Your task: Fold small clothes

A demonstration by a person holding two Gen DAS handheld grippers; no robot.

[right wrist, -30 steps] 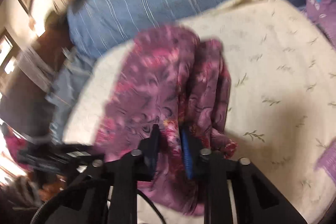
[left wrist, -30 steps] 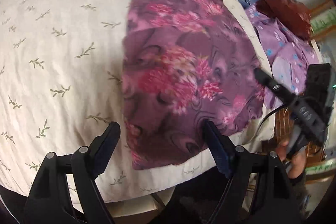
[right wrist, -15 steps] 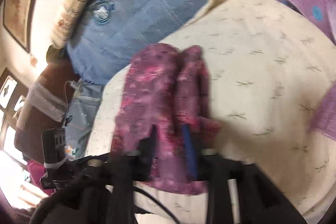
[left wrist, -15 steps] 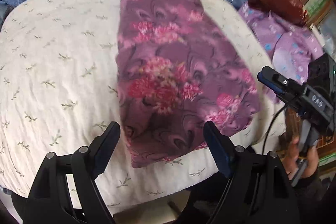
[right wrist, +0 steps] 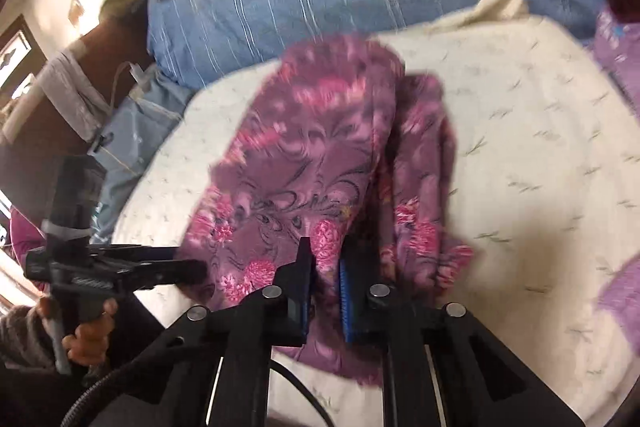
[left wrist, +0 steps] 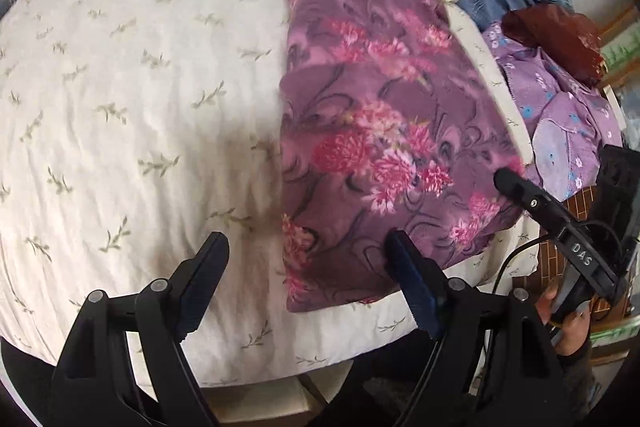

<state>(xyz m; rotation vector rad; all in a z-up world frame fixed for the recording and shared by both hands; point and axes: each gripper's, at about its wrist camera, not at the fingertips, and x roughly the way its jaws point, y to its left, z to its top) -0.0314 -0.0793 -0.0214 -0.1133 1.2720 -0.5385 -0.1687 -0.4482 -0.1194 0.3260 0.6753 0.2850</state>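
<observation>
Now the right hand-held gripper [right wrist: 325, 269] has reclosed on the purple floral garment [right wrist: 304, 163].

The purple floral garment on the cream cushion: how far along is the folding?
Done: the purple floral garment already lies folded lengthwise, a straight folded edge on the cream cushion. In hand: the right tongs, having just closed, pinch its near edge; the left tongs hover open above its near corner, holding nothing. Left: probably a crosswise fold to finish it, and the lilac garment beside the cushion looks unfolded.
</observation>
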